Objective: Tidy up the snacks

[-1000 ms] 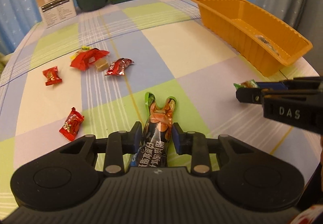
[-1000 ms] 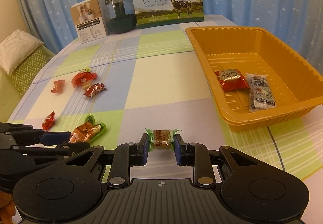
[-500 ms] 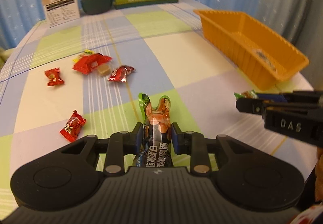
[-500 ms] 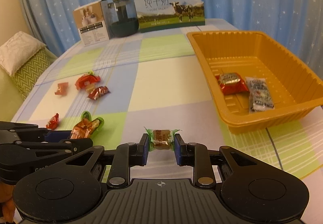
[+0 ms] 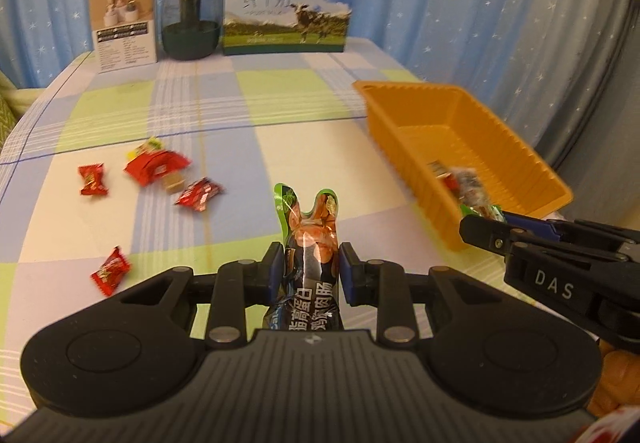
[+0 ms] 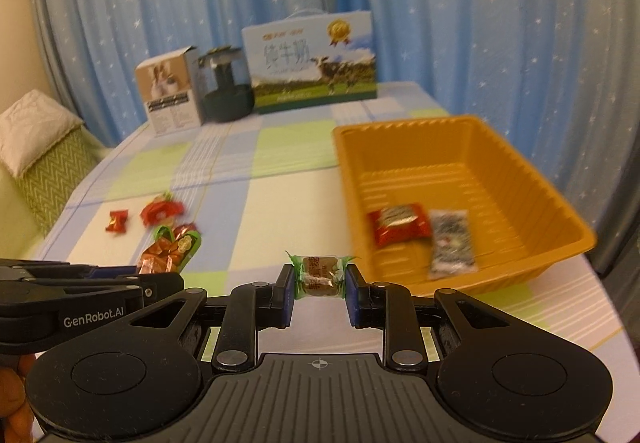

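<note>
My left gripper (image 5: 311, 263) is shut on a long sausage snack packet (image 5: 310, 239) with a green notched top, held above the table. My right gripper (image 6: 319, 279) is shut on a small green-wrapped brown candy (image 6: 320, 276), also held in the air. The orange tray (image 6: 520, 183) lies ahead and to the right, with a red packet (image 6: 400, 229) and a clear packet (image 6: 452, 243) inside. Several red candies (image 5: 160, 171) lie scattered on the checked tablecloth at the left. In the left wrist view the right gripper (image 5: 486, 221) shows at the tray's near corner.
A milk carton box (image 5: 286, 19), a dark jar (image 5: 191, 25) and a small white box (image 5: 124, 23) stand along the table's far edge. A green cushion and sofa (image 6: 36, 151) sit past the table's left side. Blue curtains hang behind.
Both grippers have risen from the table with their snacks and tilted up, so more curtain shows. The orange tray appears nearer the centre of both views.
</note>
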Action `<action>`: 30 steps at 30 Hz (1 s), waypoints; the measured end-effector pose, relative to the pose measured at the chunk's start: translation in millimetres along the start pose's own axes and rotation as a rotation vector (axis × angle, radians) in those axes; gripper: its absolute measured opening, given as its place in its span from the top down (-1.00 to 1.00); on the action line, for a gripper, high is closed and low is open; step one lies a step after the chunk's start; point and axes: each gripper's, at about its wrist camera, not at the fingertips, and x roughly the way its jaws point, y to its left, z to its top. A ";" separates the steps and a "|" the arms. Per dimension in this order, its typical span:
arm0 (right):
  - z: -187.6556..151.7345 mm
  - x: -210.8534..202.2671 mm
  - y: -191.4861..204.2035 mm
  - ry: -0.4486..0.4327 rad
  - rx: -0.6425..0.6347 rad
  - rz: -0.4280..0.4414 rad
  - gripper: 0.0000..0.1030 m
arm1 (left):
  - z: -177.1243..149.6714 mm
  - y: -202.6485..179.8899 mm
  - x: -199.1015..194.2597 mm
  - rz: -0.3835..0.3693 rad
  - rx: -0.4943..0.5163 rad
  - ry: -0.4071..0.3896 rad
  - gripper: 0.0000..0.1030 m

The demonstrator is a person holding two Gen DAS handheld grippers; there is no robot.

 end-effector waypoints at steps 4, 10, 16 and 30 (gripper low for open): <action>8.2 -10.8 -17.1 -0.013 0.014 -0.025 0.49 | 8.4 -19.5 -2.2 -0.021 0.010 -0.010 0.49; 17.6 -24.8 -38.6 -0.028 0.035 -0.053 0.49 | 21.4 -47.6 -2.3 -0.051 0.029 -0.019 0.49; 22.2 -32.5 -56.9 -0.032 0.051 -0.069 0.49 | 28.7 -71.2 0.3 -0.080 0.045 -0.022 0.49; 39.6 -24.7 -105.1 -0.020 0.088 -0.091 0.49 | 49.4 -100.8 30.7 -0.123 0.051 -0.015 0.49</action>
